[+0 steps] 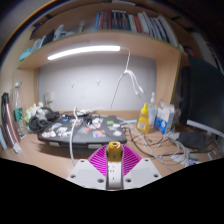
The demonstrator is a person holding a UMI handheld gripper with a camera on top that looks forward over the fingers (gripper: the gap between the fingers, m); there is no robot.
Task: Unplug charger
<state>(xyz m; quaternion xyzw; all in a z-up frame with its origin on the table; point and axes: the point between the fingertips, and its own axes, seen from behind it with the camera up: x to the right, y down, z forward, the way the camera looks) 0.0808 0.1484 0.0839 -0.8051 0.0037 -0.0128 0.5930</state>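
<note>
tinker: Gripper sits right up front; jaws are drawn in tight on a small tan-topped, white-bodied thing, magenta pads pressing on it from both sides; I reckon that's the charger. So which step is this?

benchrat: Looks like the grab is made and the pull is what's left; can't see a socket from here, so I can't tell if it's still plugged in. Next move probably wants a straight pull along the plug, no twisting, and watch that thin white cable hanging beyond the jaws; it could snag.

tinker: And the room?

benchrat: Pale back wall with a wooden shelf of books above, light strip under it; wooden worktop heaped with gear and wires; dark monitor off to one side; yellow bottle near it.
</note>
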